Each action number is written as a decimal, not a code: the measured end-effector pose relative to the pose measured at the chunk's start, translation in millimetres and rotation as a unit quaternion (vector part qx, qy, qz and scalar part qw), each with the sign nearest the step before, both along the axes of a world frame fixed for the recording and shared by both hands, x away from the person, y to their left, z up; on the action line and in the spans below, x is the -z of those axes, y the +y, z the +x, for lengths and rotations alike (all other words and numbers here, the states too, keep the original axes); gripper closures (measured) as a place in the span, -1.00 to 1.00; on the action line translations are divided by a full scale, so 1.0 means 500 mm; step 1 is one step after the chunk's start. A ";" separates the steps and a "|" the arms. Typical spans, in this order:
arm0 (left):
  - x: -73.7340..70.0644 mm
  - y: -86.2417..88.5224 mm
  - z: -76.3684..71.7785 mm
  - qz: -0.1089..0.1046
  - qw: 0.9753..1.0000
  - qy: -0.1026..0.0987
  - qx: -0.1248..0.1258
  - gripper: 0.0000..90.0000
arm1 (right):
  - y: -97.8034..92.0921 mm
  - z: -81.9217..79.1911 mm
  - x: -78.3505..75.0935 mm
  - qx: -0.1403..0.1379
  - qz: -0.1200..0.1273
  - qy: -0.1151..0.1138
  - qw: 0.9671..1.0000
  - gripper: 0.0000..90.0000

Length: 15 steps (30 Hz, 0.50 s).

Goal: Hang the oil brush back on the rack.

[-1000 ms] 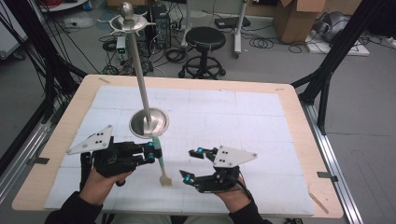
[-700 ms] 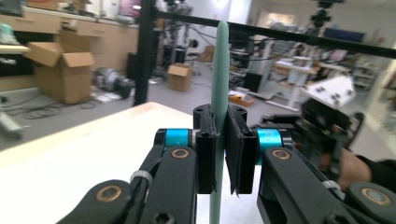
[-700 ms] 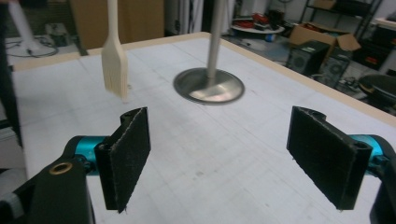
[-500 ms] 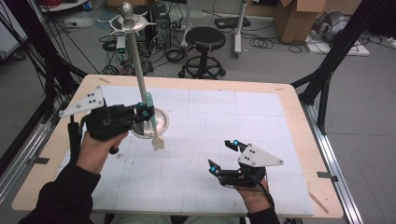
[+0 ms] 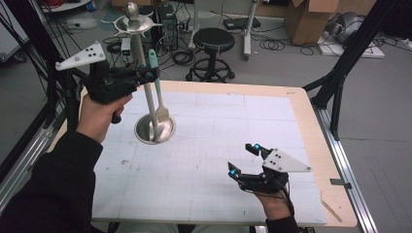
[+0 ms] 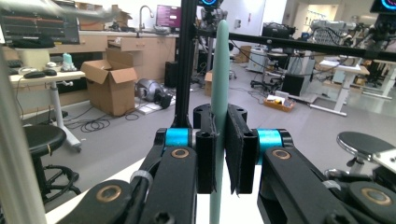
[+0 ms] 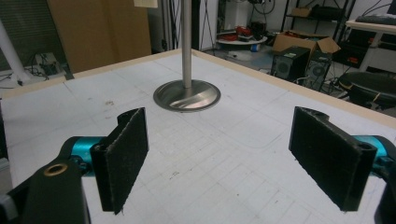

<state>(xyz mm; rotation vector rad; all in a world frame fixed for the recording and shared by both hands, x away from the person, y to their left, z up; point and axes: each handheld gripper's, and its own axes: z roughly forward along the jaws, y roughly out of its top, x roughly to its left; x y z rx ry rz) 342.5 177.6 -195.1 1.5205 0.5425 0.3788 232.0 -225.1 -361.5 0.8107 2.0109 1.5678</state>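
A steel stand with a round base and a tall pole rises from the table's left half, with hooked arms at its top. My left gripper is held high beside the pole, shut on the pale green handle of a kitchen utensil that hangs upright, its pale head just above the base. In the left gripper view the handle stands clamped between the pads. My right gripper rests low near the front right, open and holding nothing; in the right gripper view it faces the base.
A white gridded mat covers the wooden table. Beyond the far edge stand a black stool, cardboard boxes and cables. Black frame posts flank the table's right side.
My left gripper has lifted the utensil from low near the front of the table up and back beside the stand's pole. My right gripper has drawn away to the right.
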 end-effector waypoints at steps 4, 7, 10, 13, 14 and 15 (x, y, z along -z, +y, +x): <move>-0.011 0.005 0.019 -0.002 1.000 0.005 -0.018 0.84 | -0.004 0.000 -0.002 -0.001 0.006 -0.001 1.000 -0.59; -0.012 0.009 0.027 -0.007 1.000 0.008 -0.026 0.84 | -0.004 0.000 -0.002 -0.002 0.005 -0.002 1.000 -0.59; -0.011 0.014 0.031 -0.011 0.999 0.009 -0.036 0.84 | -0.005 0.000 -0.002 -0.001 0.006 0.000 1.000 -0.59; -0.011 0.016 0.036 -0.011 0.999 0.012 -0.042 0.84 | -0.007 0.000 -0.003 -0.001 0.008 0.000 1.000 -0.59; -0.010 0.016 0.037 -0.012 0.999 0.012 -0.043 0.84 | -0.008 0.000 -0.003 -0.001 0.007 -0.001 1.000 -0.59; -0.010 0.016 0.038 -0.012 0.999 0.012 -0.045 0.84 | -0.007 0.000 -0.003 -0.001 0.008 -0.001 1.000 -0.59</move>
